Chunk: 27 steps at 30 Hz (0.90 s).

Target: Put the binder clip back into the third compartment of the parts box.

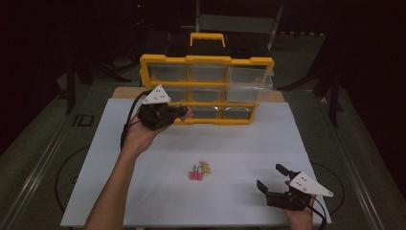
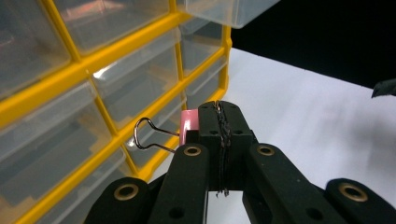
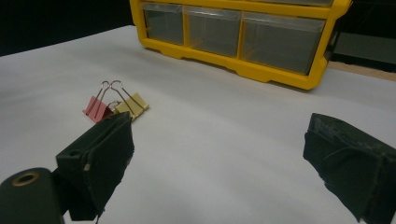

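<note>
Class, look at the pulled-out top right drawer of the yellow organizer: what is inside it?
The clear drawer of the organizer looks empty through its front. Its back stays hidden inside the frame, so small items there cannot be ruled out.

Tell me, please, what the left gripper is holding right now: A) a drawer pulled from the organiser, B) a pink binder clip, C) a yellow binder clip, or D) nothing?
B: in the left gripper view the left gripper has its jaws shut on a pink binder clip, close to the yellow drawer organiser.

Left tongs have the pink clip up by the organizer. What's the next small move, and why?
Probably carry the pink binder clip up and right to the pulled-out top-right drawer. The left tongs are shut on it beside closed drawers; that drawer looks like the sole open one.
</note>
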### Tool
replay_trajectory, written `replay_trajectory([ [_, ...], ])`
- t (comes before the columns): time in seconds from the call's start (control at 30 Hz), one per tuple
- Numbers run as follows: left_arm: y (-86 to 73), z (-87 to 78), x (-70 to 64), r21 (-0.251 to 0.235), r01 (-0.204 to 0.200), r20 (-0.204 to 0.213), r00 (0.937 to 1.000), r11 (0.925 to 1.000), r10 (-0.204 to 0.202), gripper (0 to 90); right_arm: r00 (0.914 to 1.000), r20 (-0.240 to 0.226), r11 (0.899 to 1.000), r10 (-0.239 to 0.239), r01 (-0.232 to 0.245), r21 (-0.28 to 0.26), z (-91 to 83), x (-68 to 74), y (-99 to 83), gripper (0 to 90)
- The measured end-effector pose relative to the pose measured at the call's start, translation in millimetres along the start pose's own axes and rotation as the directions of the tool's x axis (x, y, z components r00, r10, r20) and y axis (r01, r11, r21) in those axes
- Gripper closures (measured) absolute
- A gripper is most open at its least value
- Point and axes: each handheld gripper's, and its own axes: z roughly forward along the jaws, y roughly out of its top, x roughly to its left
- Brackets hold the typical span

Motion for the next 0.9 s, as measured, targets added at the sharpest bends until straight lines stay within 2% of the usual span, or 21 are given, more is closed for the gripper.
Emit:
replay_trajectory([
  [0.47,32.7,3.9,6.7,-0.045,0.0,0.024,0.9997,0.999,0.001,89.6,1.0,0.003,1.0,-0.002,0.002,0.009,3.4,-0.6,-0.1,8.3],
  [0.9,75.3,9.5,8.9,-0.077,-0.019,0.051,0.9984,0.9968,0.023,89.6,1.0,0.01,1.0,0.001,-0.001,0.011,3.4,-1.6,-0.3,8.3],
])
